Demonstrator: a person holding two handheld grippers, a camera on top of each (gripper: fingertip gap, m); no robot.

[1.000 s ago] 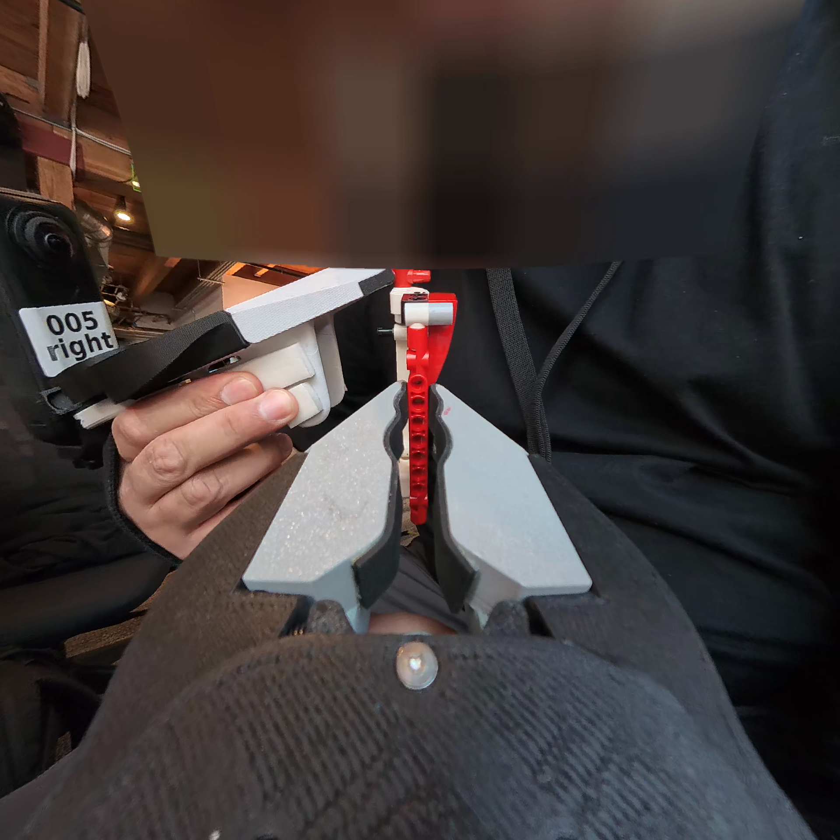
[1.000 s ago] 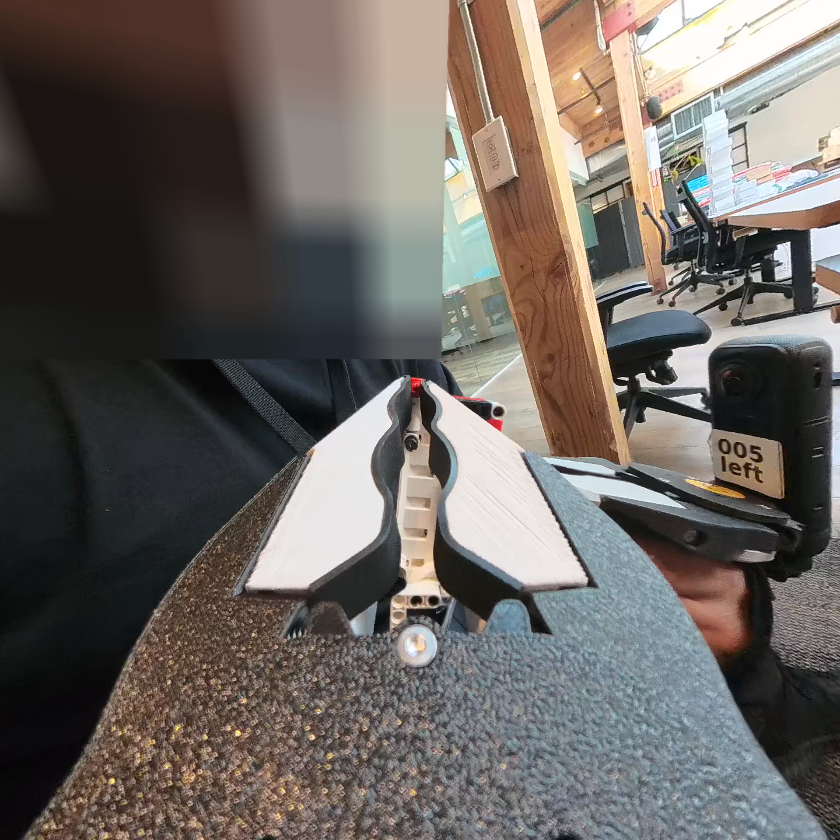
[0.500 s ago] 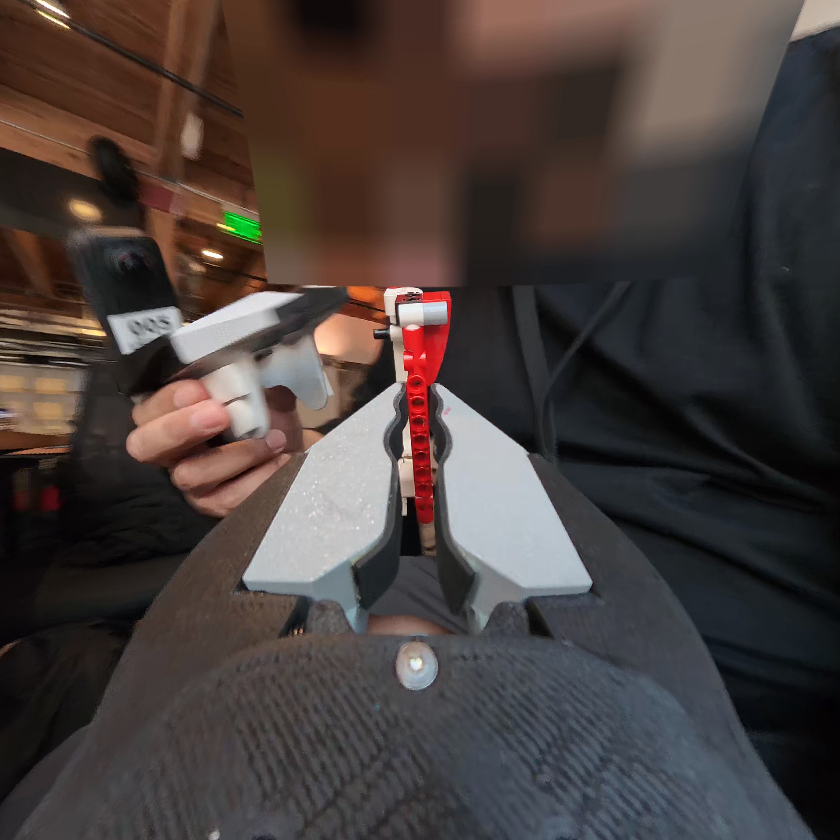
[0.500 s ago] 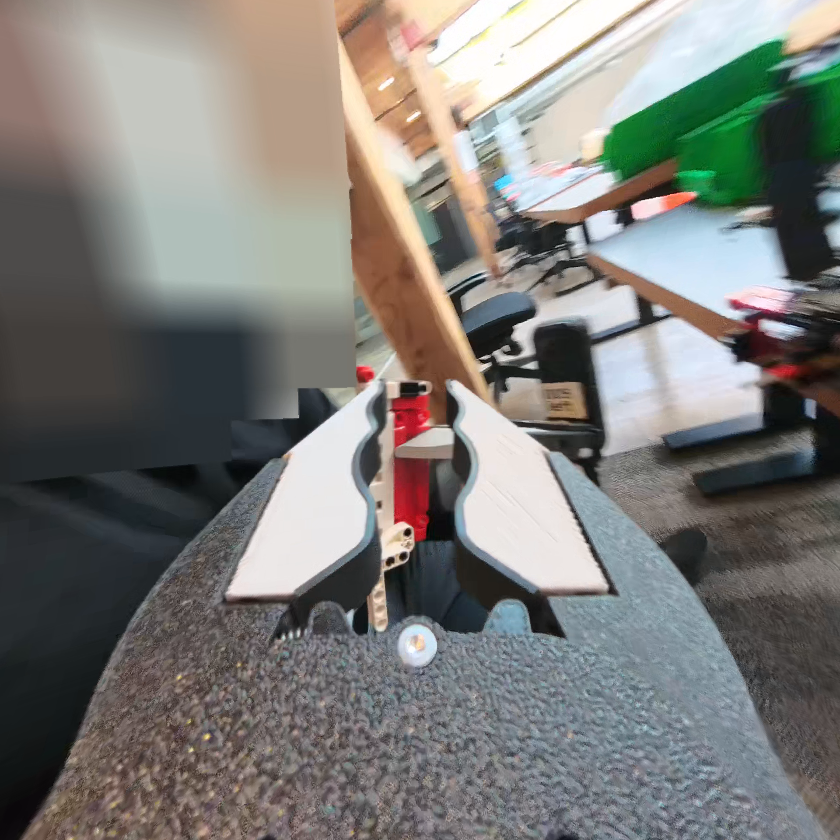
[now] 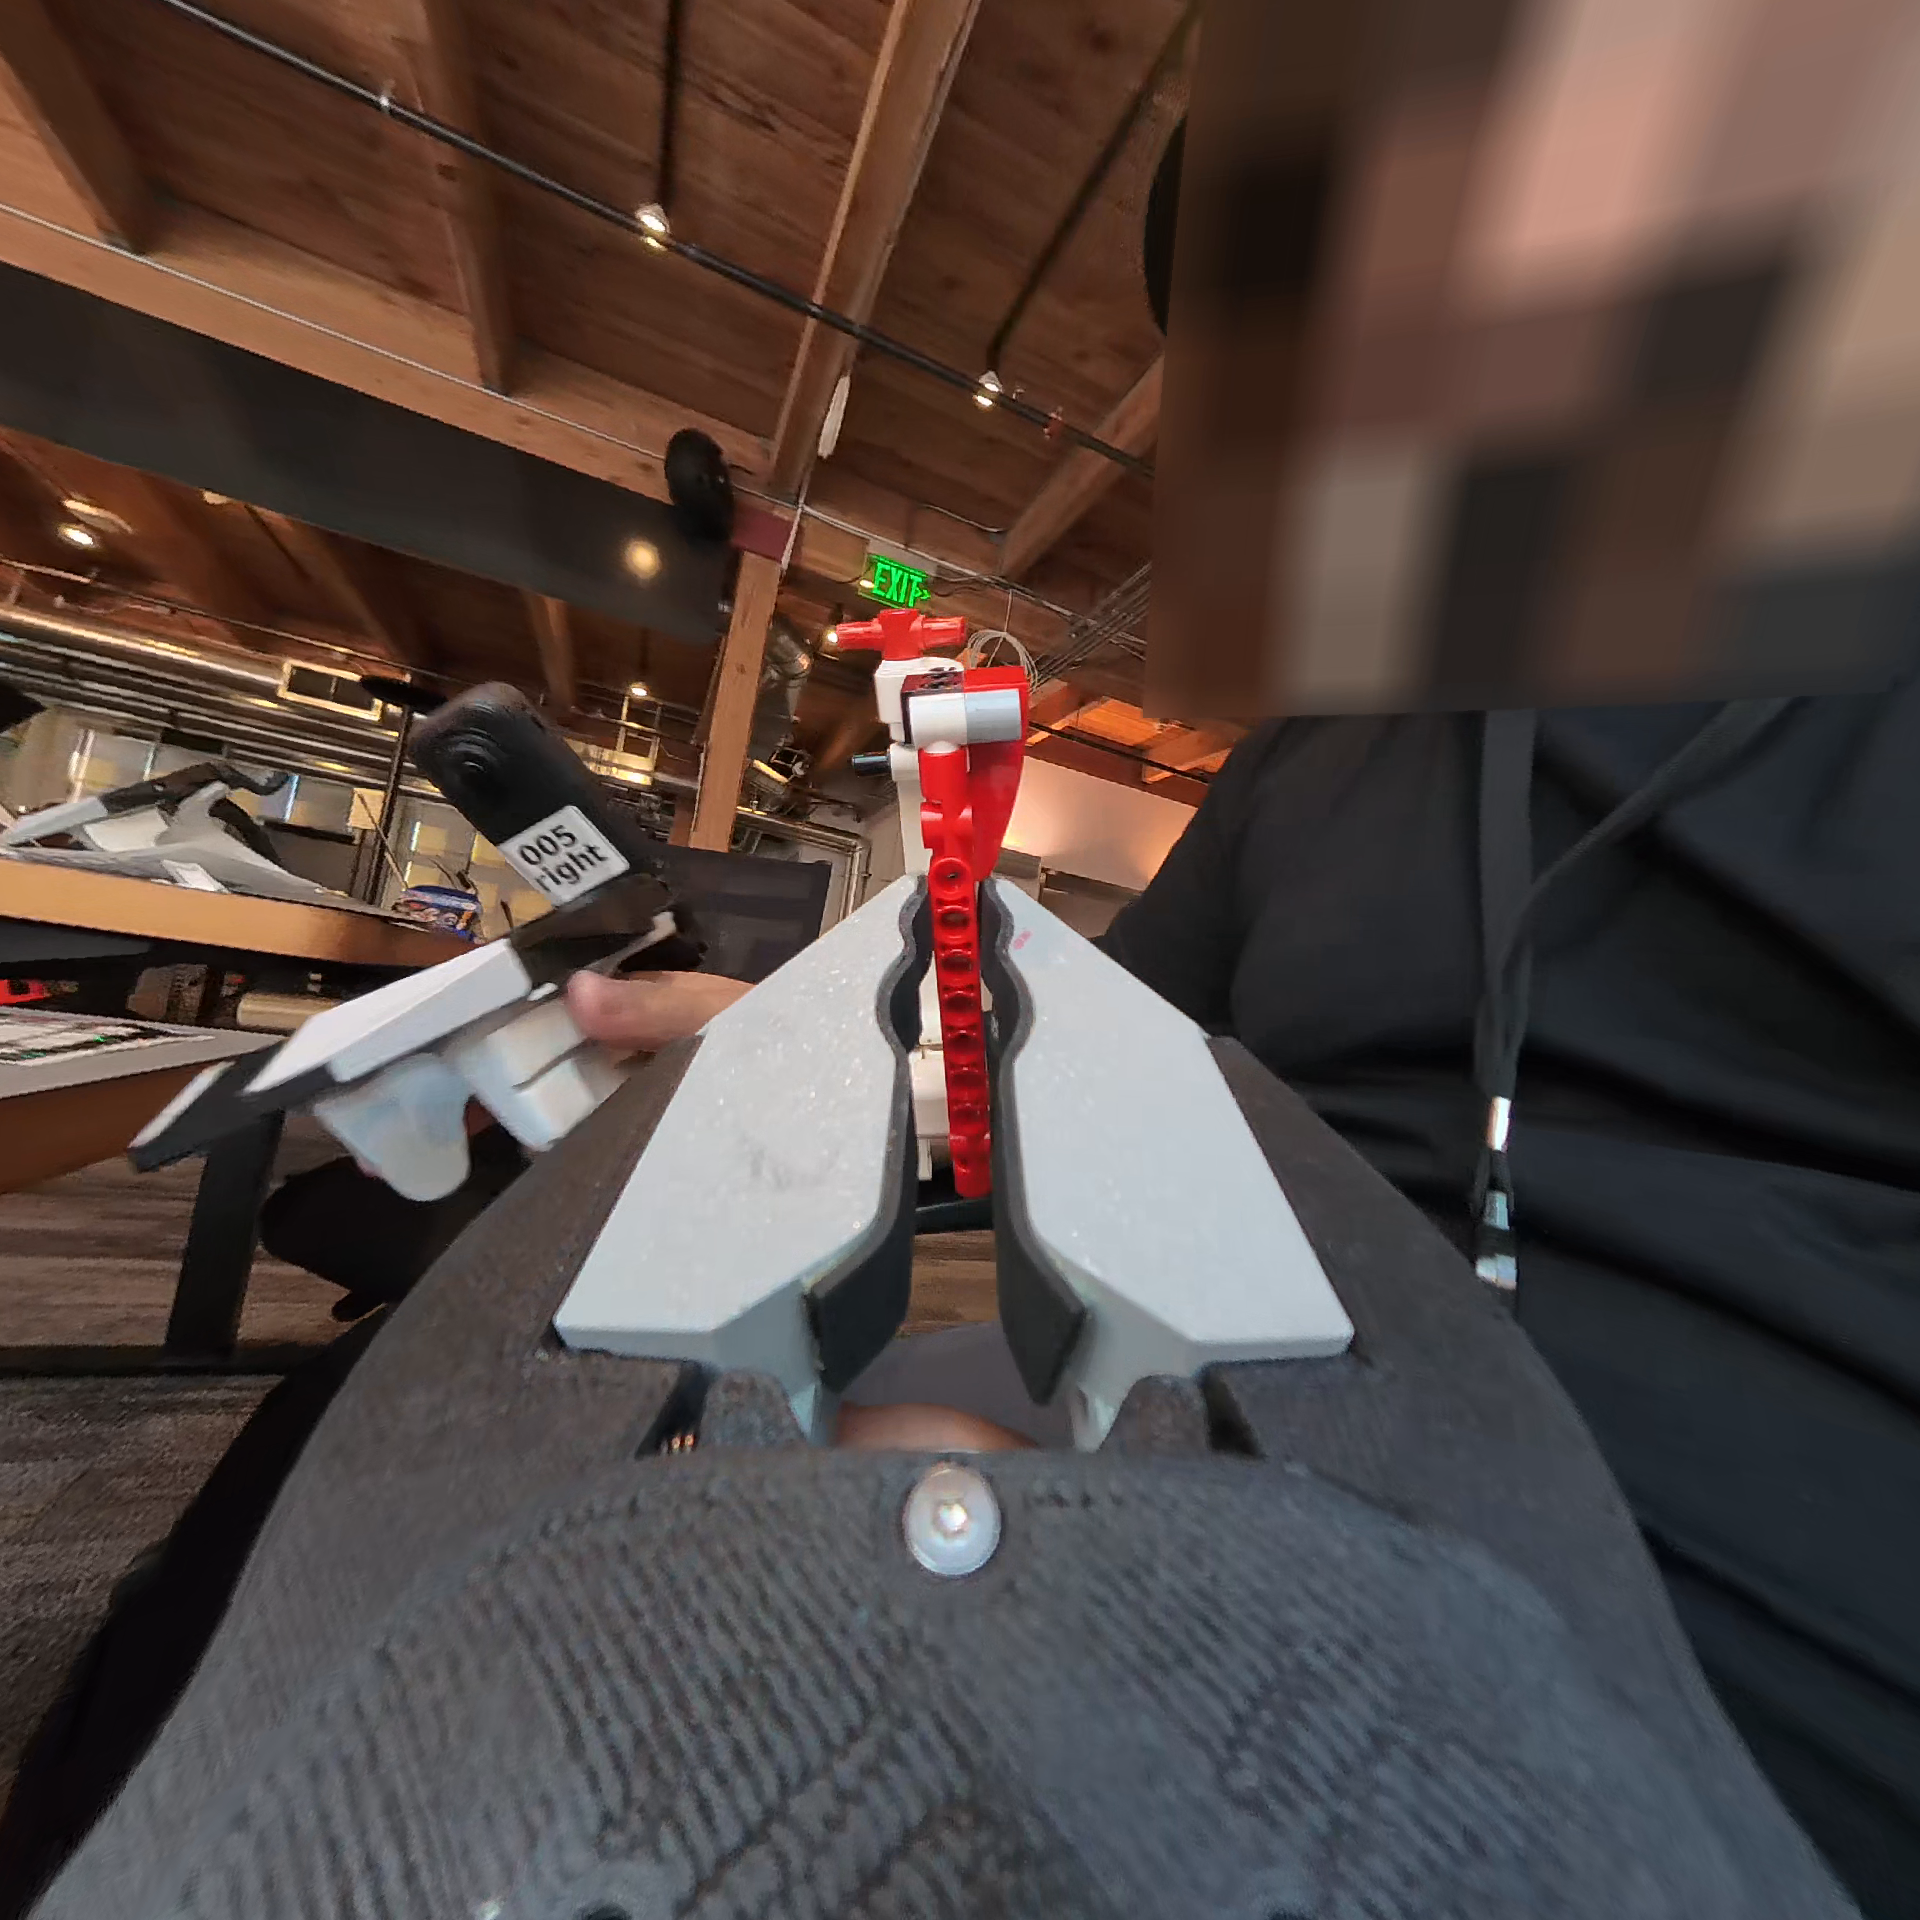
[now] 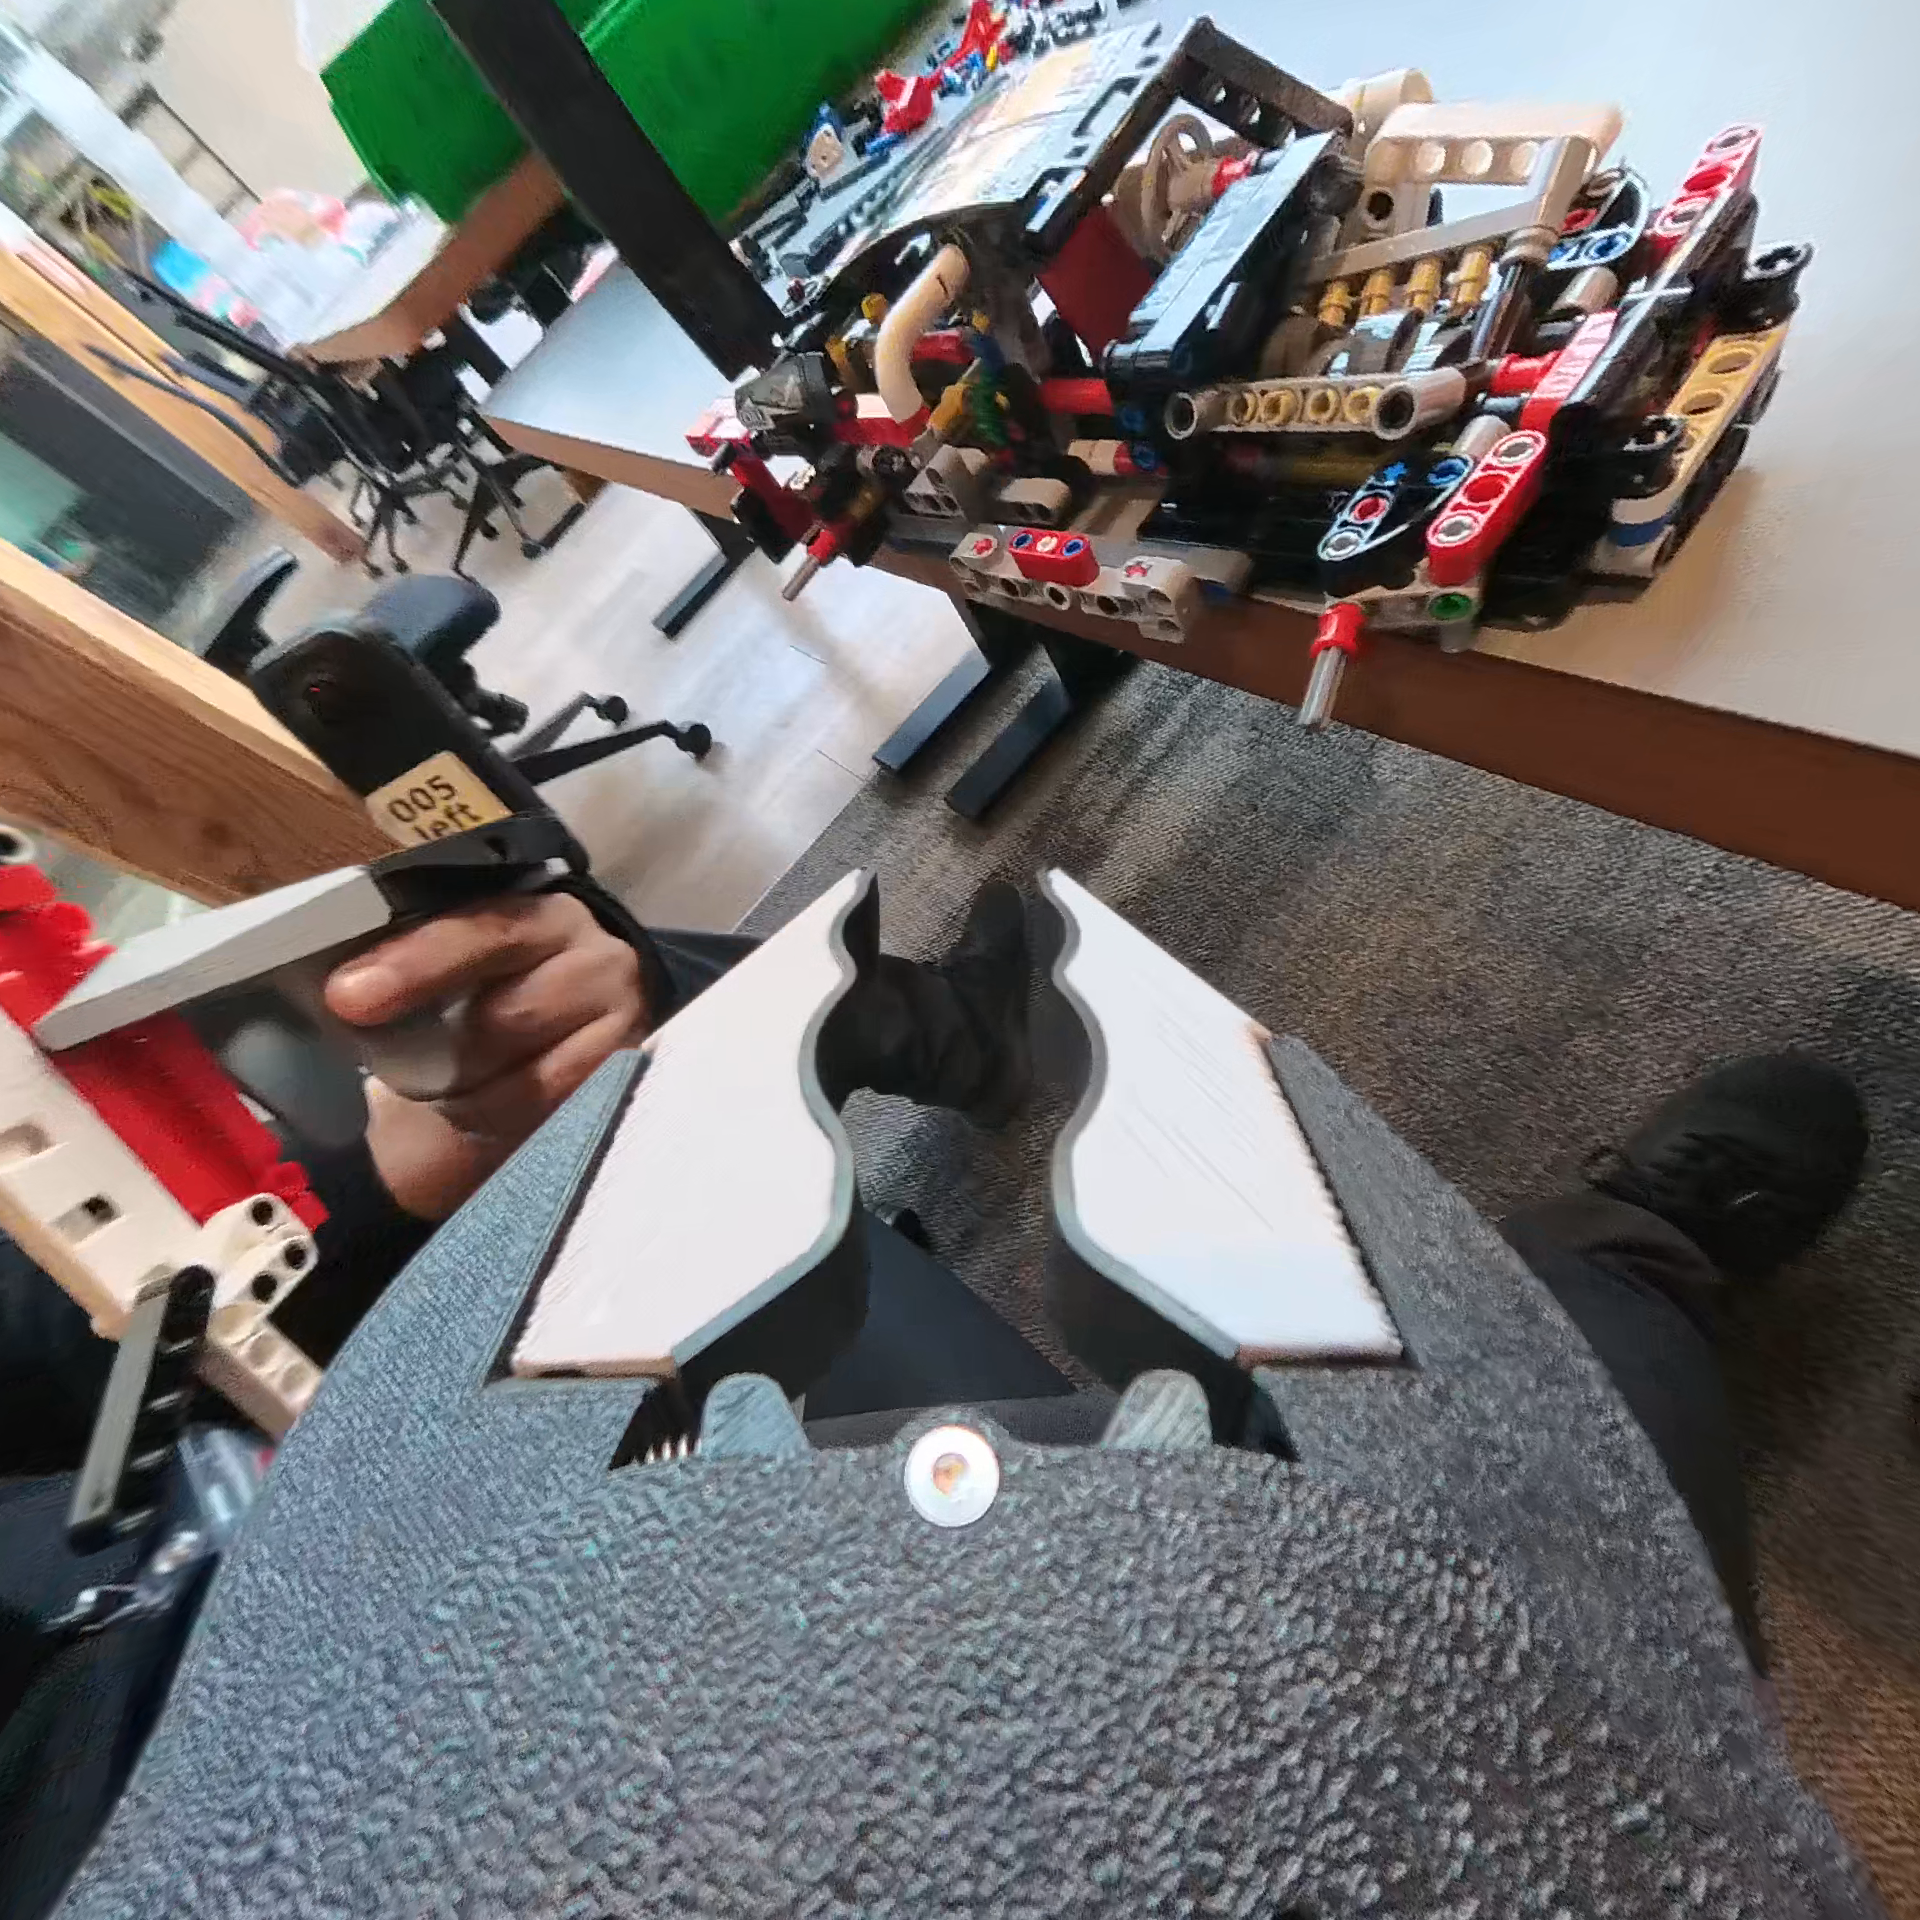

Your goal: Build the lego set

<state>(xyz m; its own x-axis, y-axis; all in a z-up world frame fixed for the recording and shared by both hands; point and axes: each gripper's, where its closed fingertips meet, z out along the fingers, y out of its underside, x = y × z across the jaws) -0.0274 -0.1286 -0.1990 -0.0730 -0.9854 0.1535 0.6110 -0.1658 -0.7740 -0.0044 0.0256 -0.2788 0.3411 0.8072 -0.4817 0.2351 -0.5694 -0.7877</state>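
My left gripper point(image 5: 954, 914) is shut on a red and white lego sub-assembly point(image 5: 956, 810), gripping its long red beam, which stands upright out of the jaws. The same sub-assembly point(image 6: 114, 1174) shows at the left edge of the right wrist view, held by the left gripper point(image 6: 208, 951). My right gripper point(image 6: 956, 904) is open and empty, pointing down toward the carpet and away from the sub-assembly. It also shows in the left wrist view point(image 5: 343, 1049), left of the sub-assembly. A large, partly built lego model point(image 6: 1299, 343) sits at the edge of the table point(image 6: 1714, 665).
Loose lego parts point(image 6: 935, 83) and a sheet lie farther back on the table. The person's legs and black shoes point(image 6: 1745, 1153) rest on grey carpet below my right gripper. Office chairs point(image 6: 416, 436) and a wooden post point(image 6: 125, 727) stand at left. The tips of one gripper are about 15 cm away from the tips of the other.
My right gripper has let go of the sub-assembly, opened, and swung away right and down toward the table. My left gripper still holds the sub-assembly and has tilted upward.
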